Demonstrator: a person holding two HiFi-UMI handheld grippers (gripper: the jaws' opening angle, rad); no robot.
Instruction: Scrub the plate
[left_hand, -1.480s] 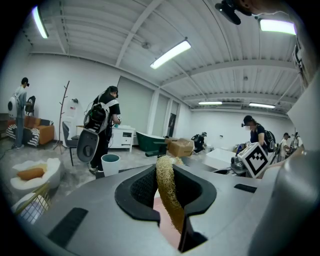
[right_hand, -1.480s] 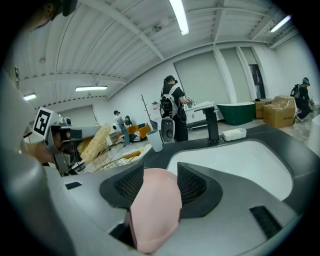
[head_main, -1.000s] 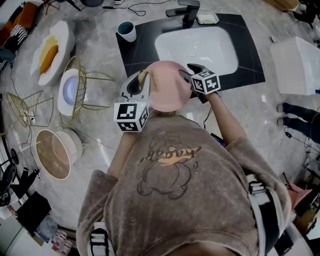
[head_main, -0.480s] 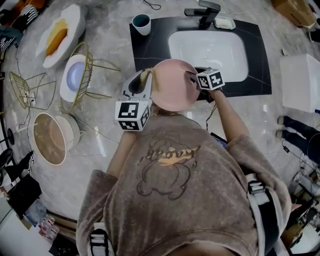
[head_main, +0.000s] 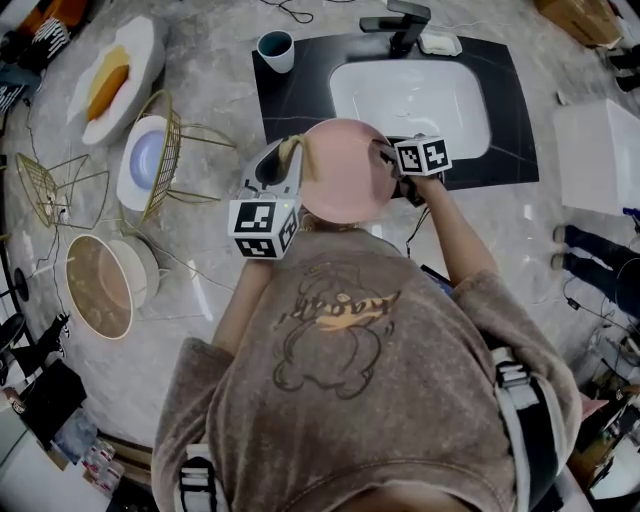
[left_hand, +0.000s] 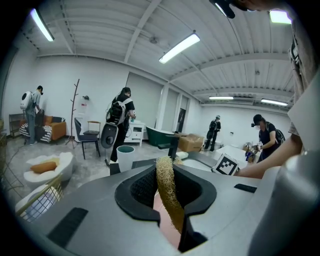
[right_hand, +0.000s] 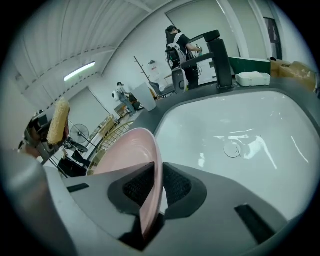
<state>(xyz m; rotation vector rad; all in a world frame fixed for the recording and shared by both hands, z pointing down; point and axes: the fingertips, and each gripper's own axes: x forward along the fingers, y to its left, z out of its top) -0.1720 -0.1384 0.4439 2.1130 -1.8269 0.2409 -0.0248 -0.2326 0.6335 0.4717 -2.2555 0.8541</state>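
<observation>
Now the right gripper (right_hand: 152, 195), whose jaws have just been closing, is clamping the plate (head_main: 345, 172) by its rim in front of the sink (head_main: 420, 100), while the left gripper (head_main: 280, 165) is pinching a loofah (left_hand: 166, 185) at the plate's left edge, so scrubbing is seemingly only beginning.

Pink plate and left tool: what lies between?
A tan scrubber, clamped in the left tool, beside the pink plate; seen in head and left gripper views.
</observation>
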